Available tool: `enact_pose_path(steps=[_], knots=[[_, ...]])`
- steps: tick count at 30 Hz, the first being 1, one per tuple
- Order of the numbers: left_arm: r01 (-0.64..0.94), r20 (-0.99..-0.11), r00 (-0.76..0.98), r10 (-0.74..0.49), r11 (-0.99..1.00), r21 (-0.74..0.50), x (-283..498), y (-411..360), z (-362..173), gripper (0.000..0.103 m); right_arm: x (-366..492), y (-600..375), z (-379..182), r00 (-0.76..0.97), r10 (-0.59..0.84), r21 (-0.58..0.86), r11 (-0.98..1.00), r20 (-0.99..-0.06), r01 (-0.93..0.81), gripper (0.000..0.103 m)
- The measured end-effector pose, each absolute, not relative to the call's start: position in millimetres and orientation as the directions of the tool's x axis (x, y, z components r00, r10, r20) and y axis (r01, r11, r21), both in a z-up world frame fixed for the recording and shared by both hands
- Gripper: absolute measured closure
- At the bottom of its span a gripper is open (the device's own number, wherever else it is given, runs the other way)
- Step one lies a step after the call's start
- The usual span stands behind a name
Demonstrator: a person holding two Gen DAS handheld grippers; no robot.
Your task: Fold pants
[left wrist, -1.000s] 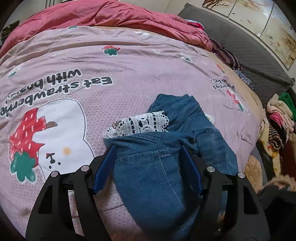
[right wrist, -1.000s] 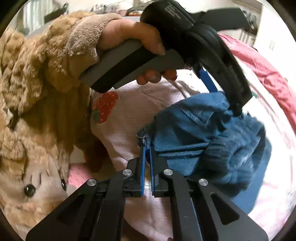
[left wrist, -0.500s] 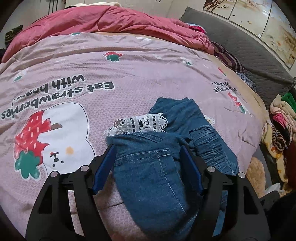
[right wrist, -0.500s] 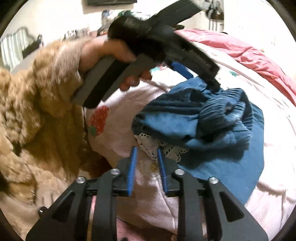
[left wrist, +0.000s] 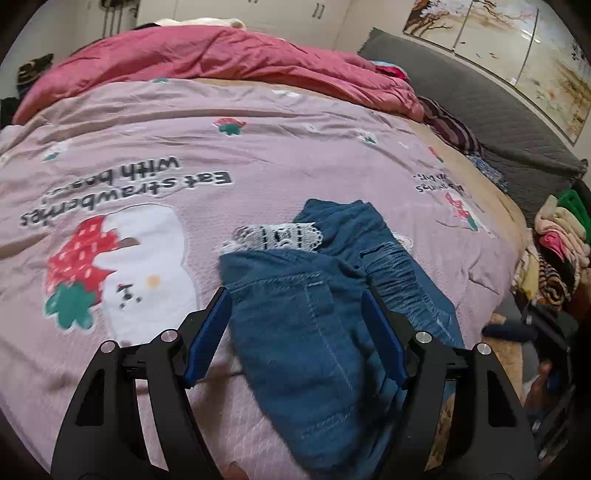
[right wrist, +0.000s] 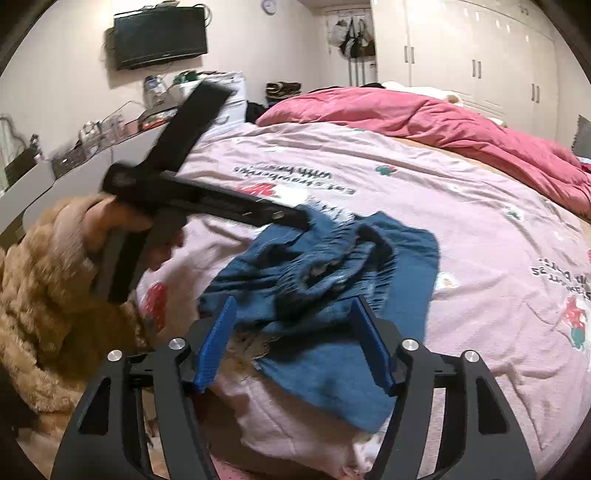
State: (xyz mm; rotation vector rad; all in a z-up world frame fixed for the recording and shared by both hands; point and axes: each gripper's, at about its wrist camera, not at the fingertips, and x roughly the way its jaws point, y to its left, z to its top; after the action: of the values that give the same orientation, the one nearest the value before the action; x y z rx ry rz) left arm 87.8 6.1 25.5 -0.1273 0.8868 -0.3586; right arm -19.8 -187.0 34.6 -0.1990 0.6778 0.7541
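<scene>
Blue denim pants (left wrist: 314, 325) with white lace trim (left wrist: 280, 236) lie bunched on the pink strawberry-print bedspread (left wrist: 221, 140) near its front edge. My left gripper (left wrist: 295, 302) is open, its blue pads on either side of the denim without pinching it. In the right wrist view the same pants (right wrist: 332, 273) lie rumpled, and my right gripper (right wrist: 293, 314) is open just in front of them, holding nothing. The left gripper's black body (right wrist: 207, 199) reaches in over the pants from the left.
A crumpled red duvet (left wrist: 221, 62) lies across the far side of the bed. A grey headboard (left wrist: 480, 110) and a pile of clothes (left wrist: 557, 243) are on the right. A desk with clutter (right wrist: 103, 140) and a wall TV (right wrist: 159, 35) stand beyond the bed's left side.
My right gripper has opened, let go of the pants edge and pulled back. My left gripper has stayed open around the denim and drawn back slightly.
</scene>
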Motion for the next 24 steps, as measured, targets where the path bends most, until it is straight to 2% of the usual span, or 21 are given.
enact_pose_path(steps=[2, 9, 11, 24], knots=[[0.249, -0.724, 0.592, -0.354, 0.935, -0.254, 79, 8, 29, 0.035, -17, -190, 35, 0.539, 0.56, 0.074, 0.734, -0.63, -0.675, 0.037], [0.205, -0.719, 0.622, -0.311, 0.95, -0.234, 58, 15, 28, 0.033, -3, -205, 34, 0.562, 0.529, 0.09, 0.775, -0.636, -0.626, 0.036], [0.197, -0.726, 0.617, -0.303, 0.953, -0.231, 55, 15, 26, 0.032, 0, -207, 33, 0.569, 0.519, 0.097, 0.787, -0.638, -0.61, 0.023], [0.178, -0.75, 0.603, -0.271, 0.962, -0.205, 56, 13, 17, 0.03, 37, -234, 11, 0.565, 0.428, 0.189, 0.882, -0.706, -0.432, 0.022]])
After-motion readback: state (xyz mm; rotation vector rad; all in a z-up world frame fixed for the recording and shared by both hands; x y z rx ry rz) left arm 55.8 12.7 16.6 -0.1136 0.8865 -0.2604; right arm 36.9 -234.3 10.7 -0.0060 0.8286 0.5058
